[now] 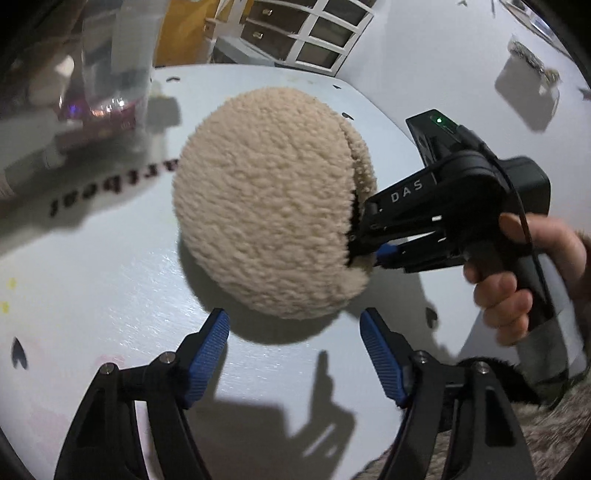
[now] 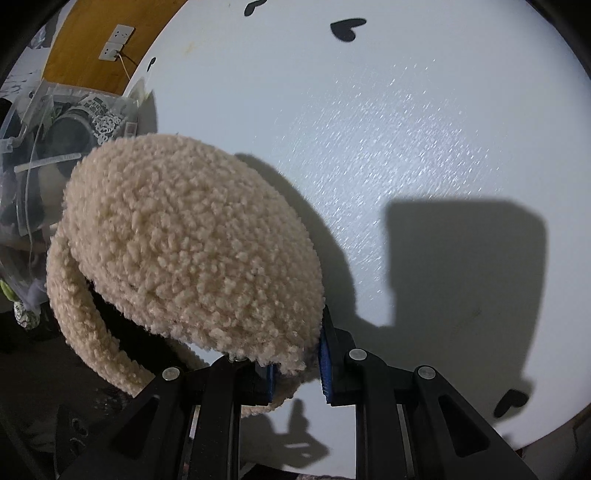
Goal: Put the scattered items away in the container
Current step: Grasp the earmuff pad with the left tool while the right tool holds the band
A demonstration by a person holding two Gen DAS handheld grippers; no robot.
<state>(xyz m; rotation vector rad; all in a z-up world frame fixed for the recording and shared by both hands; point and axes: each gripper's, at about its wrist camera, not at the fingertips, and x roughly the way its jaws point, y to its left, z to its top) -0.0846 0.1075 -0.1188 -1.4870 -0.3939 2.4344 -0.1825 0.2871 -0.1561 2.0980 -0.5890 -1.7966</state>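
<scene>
A cream fleece earmuff with a fuzzy headband hangs above the white round table. My right gripper comes in from the right and is shut on the earmuff's edge; in the right wrist view the earmuff fills the left and the gripper pinches its lower rim. My left gripper is open and empty, just below the earmuff. A clear plastic container with several items inside stands at the table's left edge, and shows blurred in the left wrist view.
The table has black heart decals and black lettering. A white tube lies at far left by the container. White cabinet stands behind the table. A furry grey surface lies at lower right.
</scene>
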